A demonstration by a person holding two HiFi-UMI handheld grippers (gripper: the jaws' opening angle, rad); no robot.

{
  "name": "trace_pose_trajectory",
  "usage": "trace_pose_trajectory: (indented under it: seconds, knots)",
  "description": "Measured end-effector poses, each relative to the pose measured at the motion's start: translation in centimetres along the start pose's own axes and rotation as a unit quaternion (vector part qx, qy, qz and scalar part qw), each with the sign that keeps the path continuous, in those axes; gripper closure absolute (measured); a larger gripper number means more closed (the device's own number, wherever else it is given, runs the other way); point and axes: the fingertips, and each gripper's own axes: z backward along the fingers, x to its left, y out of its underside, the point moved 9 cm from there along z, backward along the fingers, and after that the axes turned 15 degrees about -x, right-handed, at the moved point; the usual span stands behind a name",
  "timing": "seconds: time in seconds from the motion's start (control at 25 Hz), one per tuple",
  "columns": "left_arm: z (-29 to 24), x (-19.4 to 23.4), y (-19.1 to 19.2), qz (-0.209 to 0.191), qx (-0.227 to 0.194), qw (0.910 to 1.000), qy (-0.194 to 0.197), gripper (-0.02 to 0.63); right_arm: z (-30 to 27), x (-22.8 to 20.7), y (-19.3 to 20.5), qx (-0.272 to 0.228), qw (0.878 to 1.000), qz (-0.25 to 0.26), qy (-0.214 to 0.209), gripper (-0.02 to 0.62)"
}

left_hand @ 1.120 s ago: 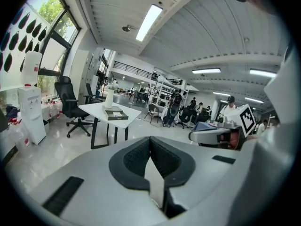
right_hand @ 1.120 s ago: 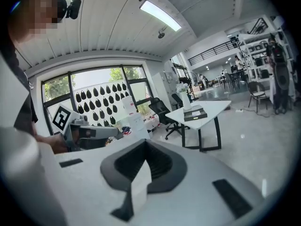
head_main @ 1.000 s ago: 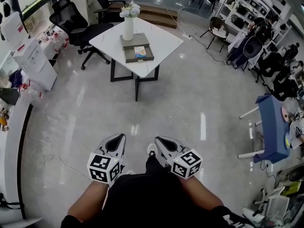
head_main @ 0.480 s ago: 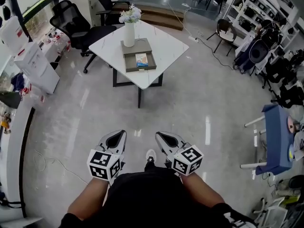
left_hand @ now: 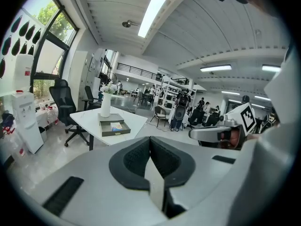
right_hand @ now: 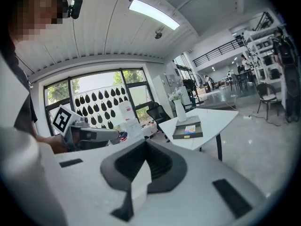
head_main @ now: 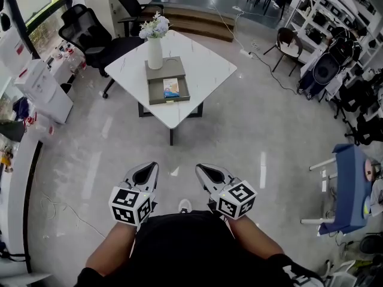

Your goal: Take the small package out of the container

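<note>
Now you've stepped a little closer, though the surface [head_main: 206, 70] is still well ahead. The small package [head_main: 171, 87] lies in the container [head_main: 168, 100]. Your left gripper [head_main: 146, 171] and right gripper [head_main: 204, 173] have their jaws together, empty.

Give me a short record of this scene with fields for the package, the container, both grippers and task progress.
package: small package, lying inside the container
container: grey, open-topped, on the white table next to the vase of flowers
left gripper: shut, empty, held low, far short of the table
right gripper: shut, empty, alongside the left one
task: package not yet taken out
</note>
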Motion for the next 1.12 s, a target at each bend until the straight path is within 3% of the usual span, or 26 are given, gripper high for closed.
trace_pose_trajectory:
  seconds: [0.44,1.12]
  knots:
    - [-7.0,-1.0,-0.7,0.000,0.001,0.9996,-0.029,0.603,-1.8,-7.6,-1.9,0.008,1.000,-0.010,-0.017,0.595]
    - [-8.7,0.6,0.4,0.013,0.019,0.9990,-0.038,0.603,-4.2,-9.0,-0.4,0.033,0.998,-0.026,-0.036,0.595]
